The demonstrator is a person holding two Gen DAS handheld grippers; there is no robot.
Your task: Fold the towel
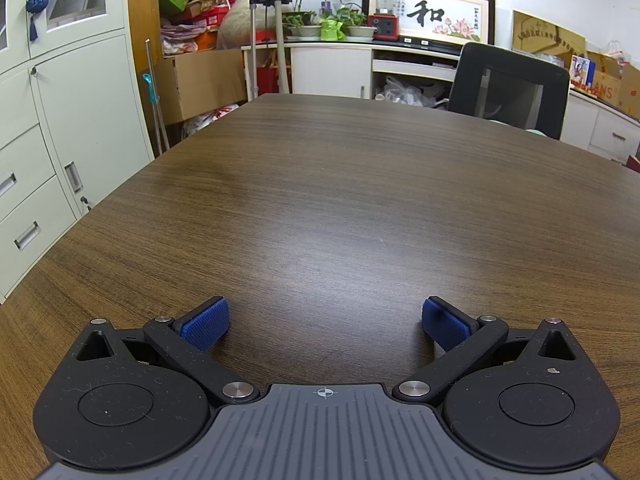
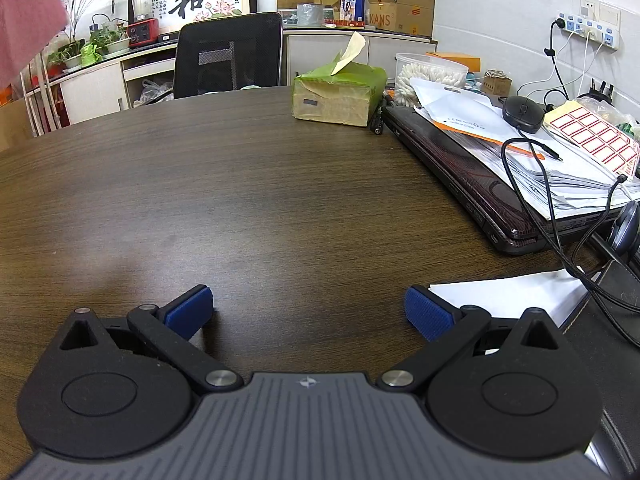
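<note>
A: What is the state of each claw?

B: The left claw is spread wide, and nothing is held between its blue pads. The right claw is opened just as far and is likewise empty. Bare desk is seen ahead of both.

A: Where is the towel located?

B: No towel is laid out on the desk in either view. A blurred pink shape is seen far up and to the left of the right claw, at the frame corner. It may be the towel, but this cannot be confirmed.

A: How is the towel expected to handle?

B: It is judged to be light, soft and limp, with no stiffness to hold a shape. Sagging and bunching are to be expected. A hold at two adjacent corners, one per claw, is advised, with the hem pinched fully between the pads.

A: What is shown by one view only?

B: To the left of the left claw, a cabinet is shown. To the right of the right claw, a laptop under papers, a mouse and a tissue pack are shown, with white paper just beside the right pad. A chair is shown beyond the desk in both.
</note>
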